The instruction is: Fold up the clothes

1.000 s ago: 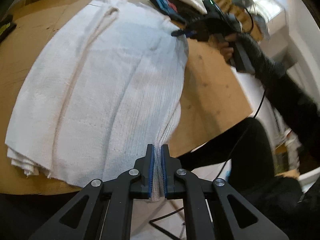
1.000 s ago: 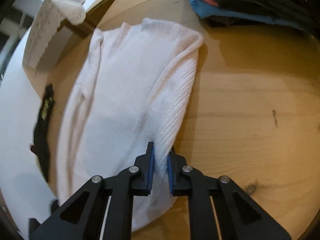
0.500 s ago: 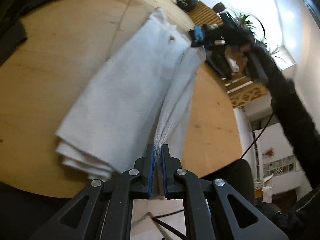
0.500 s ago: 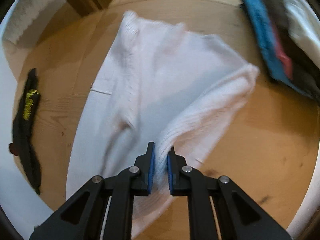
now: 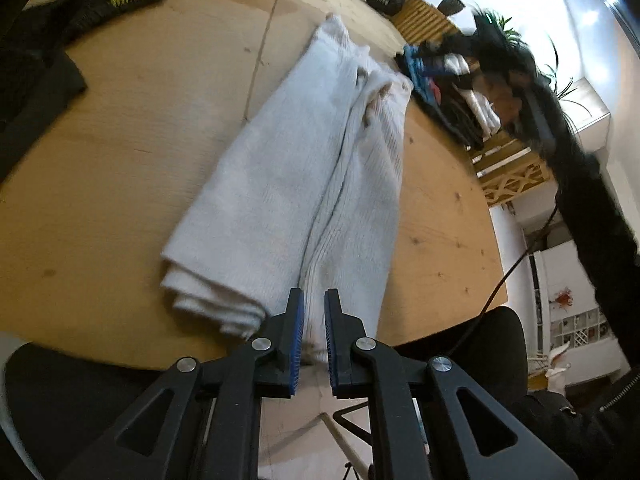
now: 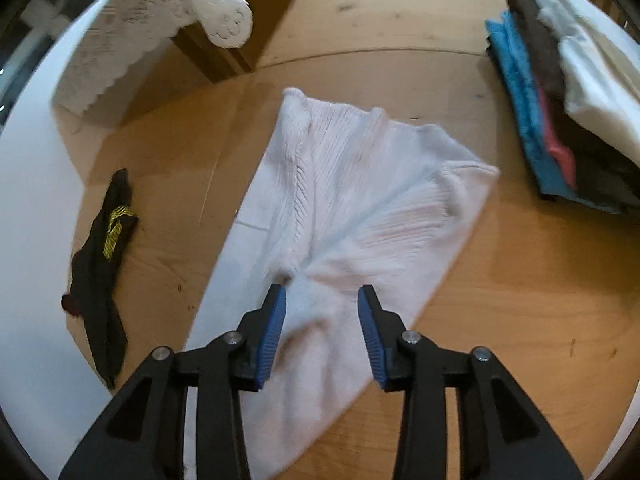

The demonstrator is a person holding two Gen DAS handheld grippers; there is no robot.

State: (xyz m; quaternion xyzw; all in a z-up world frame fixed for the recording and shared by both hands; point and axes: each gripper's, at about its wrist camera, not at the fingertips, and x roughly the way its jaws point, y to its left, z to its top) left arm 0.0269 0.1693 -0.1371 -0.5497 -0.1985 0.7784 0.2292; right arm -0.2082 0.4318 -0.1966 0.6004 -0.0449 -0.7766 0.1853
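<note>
A white ribbed sweater (image 5: pixel 280 184) lies on the round wooden table (image 5: pixel 80 200), folded lengthwise into a long narrow strip with one side laid over the middle. My left gripper (image 5: pixel 314 320) is at its near end by the table edge, shut on the folded edge of the knit. In the right wrist view the sweater (image 6: pixel 352 208) lies slack below my right gripper (image 6: pixel 322 312). Its jaws are opening and hover above the cloth, and the pads press on nothing. Seen from the left wrist, the right gripper (image 5: pixel 436 52) is a blur at the sweater's far end, held by a black-sleeved arm (image 5: pixel 568 168).
A stack of folded clothes (image 6: pixel 560 112), blue, red, black and white, sits at the table's far right. A black garment with yellow marks (image 6: pixel 104 264) lies at the left edge. White lace cloth (image 6: pixel 132 32) hangs beyond the table. A black chair (image 5: pixel 480 344) stands below the near edge.
Both grippers carried the sweater's right side over onto the middle, narrowing it. The right jaws then opened and let the cloth drop. The left jaws still hold the near end.
</note>
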